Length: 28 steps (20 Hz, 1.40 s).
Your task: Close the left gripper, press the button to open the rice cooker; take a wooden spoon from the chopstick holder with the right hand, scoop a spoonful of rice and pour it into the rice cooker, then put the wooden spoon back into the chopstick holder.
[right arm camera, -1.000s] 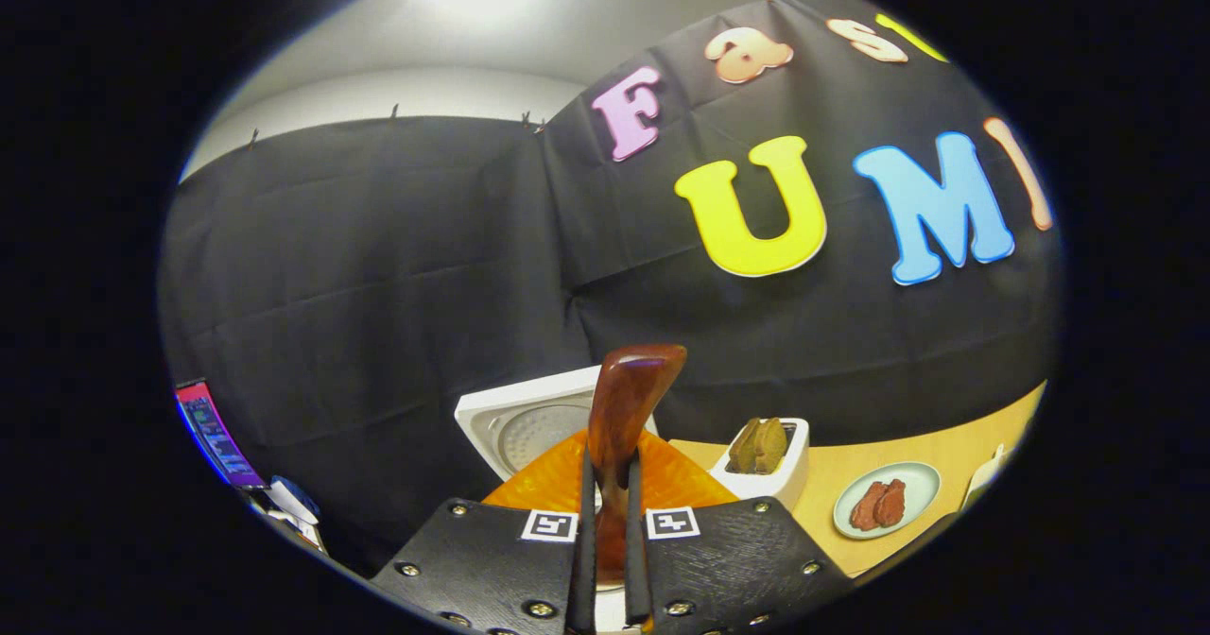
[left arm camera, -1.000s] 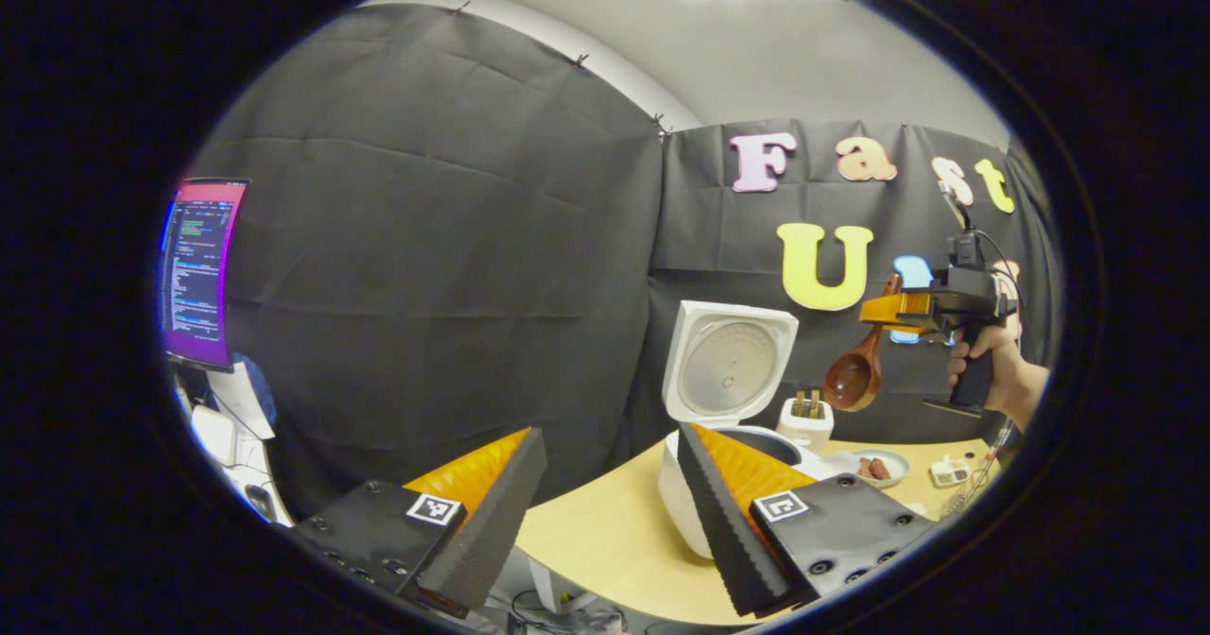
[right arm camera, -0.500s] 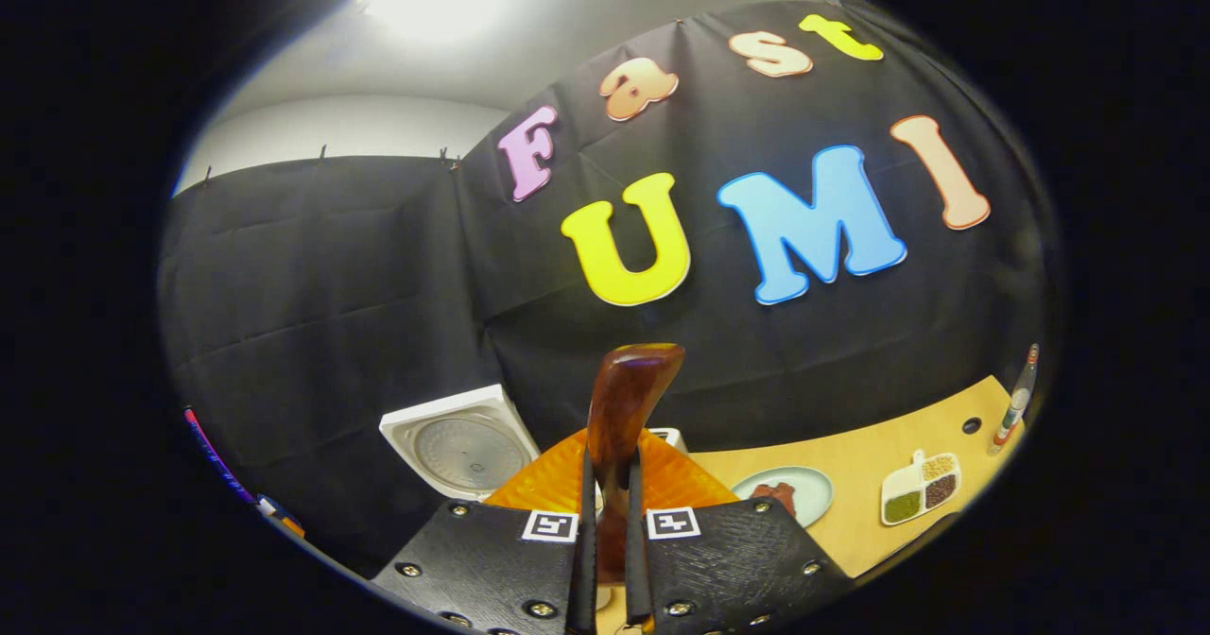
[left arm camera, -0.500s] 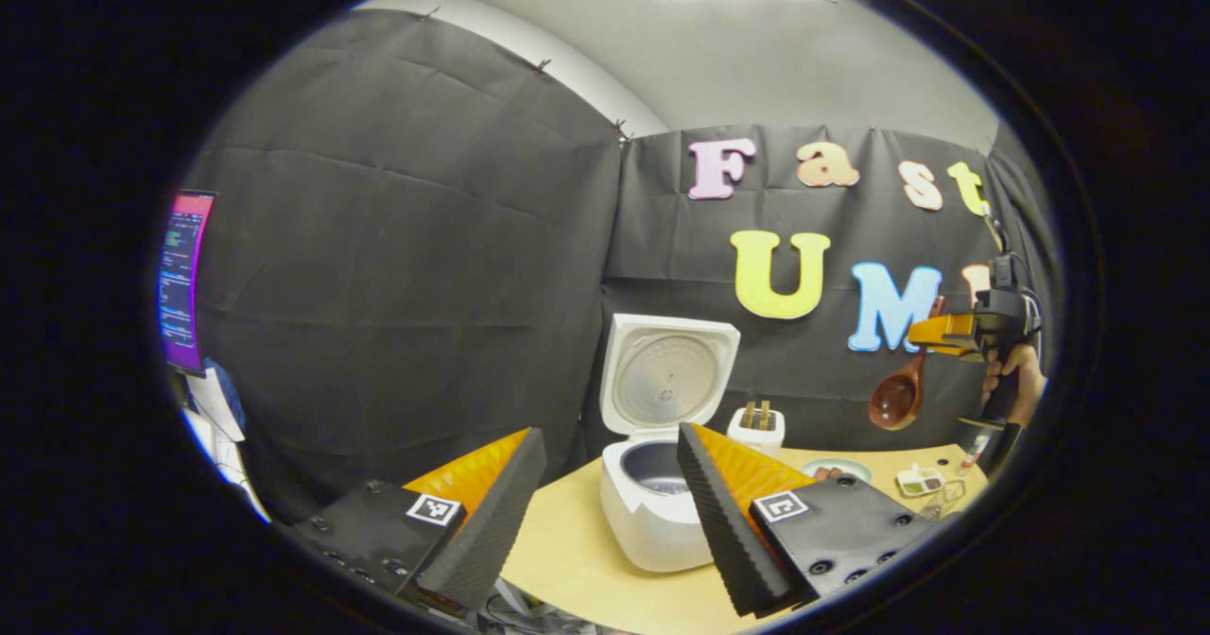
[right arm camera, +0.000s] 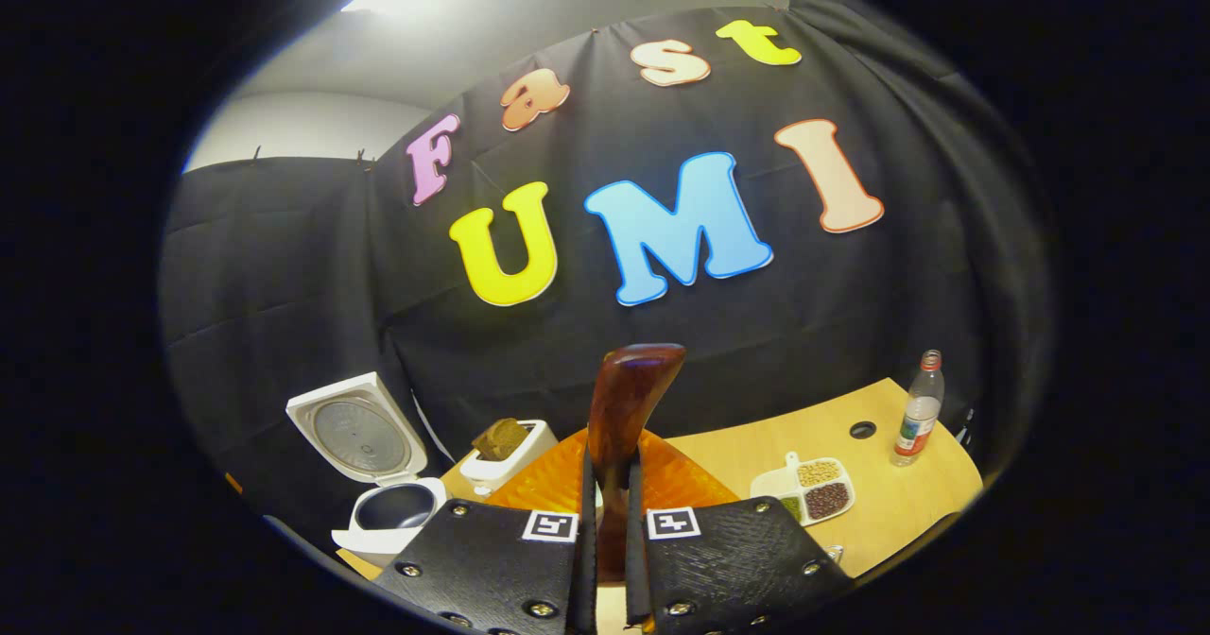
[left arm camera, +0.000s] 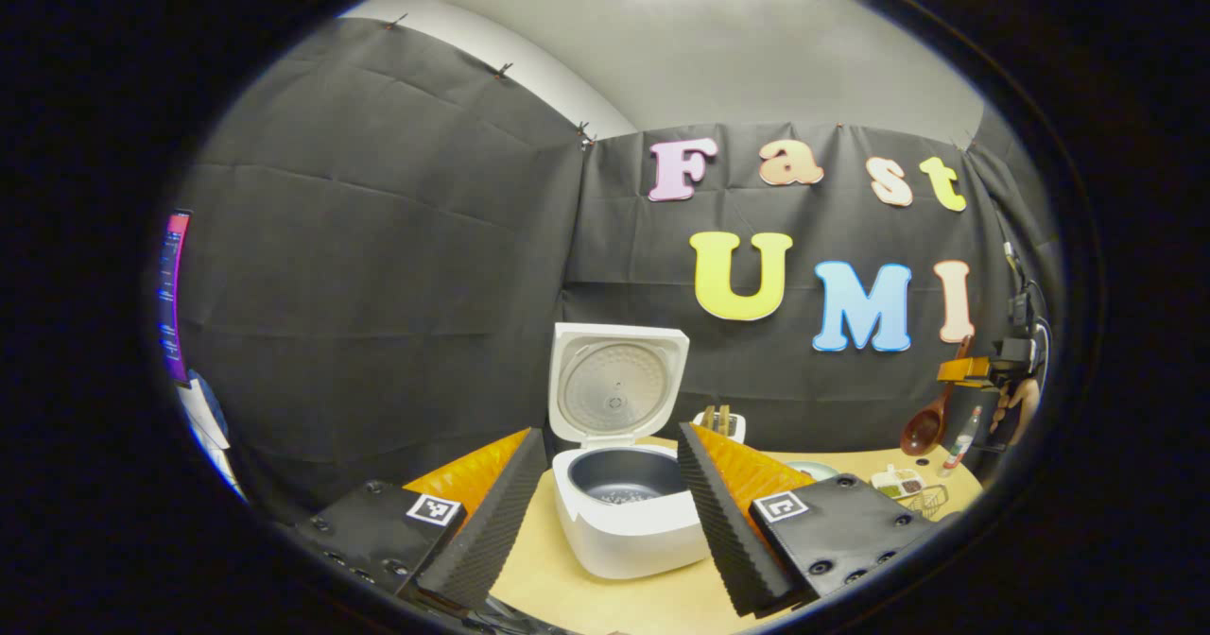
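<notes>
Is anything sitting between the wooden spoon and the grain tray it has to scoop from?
Nothing visible does. The right gripper holds the wooden spoon in the air above the table, and the grain tray lies open below, the bottle off beside it.

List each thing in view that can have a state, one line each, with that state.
rice cooker: lid up, inner pot exposed.
wooden spoon: clamped by its handle, out of the chopstick holder, held in the air.
chopstick holder: upright on the table, utensils inside.
bottle: upright, capped.
divided dish: flat on the table, compartments filled.
left gripper: open, holding nothing.
right gripper: shut on the spoon's handle.
</notes>
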### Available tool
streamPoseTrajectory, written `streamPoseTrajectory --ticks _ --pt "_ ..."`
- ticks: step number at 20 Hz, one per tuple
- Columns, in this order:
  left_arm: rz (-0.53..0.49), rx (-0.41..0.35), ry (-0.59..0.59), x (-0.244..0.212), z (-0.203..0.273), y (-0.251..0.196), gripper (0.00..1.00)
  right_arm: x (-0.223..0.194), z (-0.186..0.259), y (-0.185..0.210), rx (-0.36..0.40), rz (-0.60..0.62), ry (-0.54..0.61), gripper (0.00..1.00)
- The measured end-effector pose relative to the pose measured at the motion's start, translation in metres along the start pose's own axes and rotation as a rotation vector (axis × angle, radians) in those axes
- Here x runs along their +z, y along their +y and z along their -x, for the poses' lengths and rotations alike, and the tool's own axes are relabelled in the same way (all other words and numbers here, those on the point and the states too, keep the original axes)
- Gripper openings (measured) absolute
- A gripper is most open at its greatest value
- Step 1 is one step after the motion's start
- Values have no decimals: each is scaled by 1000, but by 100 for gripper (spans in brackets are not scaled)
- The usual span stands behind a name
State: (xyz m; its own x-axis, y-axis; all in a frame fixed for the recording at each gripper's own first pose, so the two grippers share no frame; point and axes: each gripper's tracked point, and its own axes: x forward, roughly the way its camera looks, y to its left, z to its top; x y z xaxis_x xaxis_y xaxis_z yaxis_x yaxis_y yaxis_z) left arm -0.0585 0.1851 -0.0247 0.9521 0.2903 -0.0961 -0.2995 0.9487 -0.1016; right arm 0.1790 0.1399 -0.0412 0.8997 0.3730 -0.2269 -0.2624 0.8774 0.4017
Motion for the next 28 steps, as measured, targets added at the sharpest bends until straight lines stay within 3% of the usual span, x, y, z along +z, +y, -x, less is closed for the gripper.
streamPoseTrajectory --ticks 6,14,28 --pt "-31 -34 -5 10 -2 -32 95 -10 7 -81 -136 6 8 12" --pt "-83 -38 -6 15 11 -53 98 -74 12 -144 -247 2 102 12" --pt "-94 -25 2 16 20 -57 96 -155 19 -157 -254 -42 260 13"
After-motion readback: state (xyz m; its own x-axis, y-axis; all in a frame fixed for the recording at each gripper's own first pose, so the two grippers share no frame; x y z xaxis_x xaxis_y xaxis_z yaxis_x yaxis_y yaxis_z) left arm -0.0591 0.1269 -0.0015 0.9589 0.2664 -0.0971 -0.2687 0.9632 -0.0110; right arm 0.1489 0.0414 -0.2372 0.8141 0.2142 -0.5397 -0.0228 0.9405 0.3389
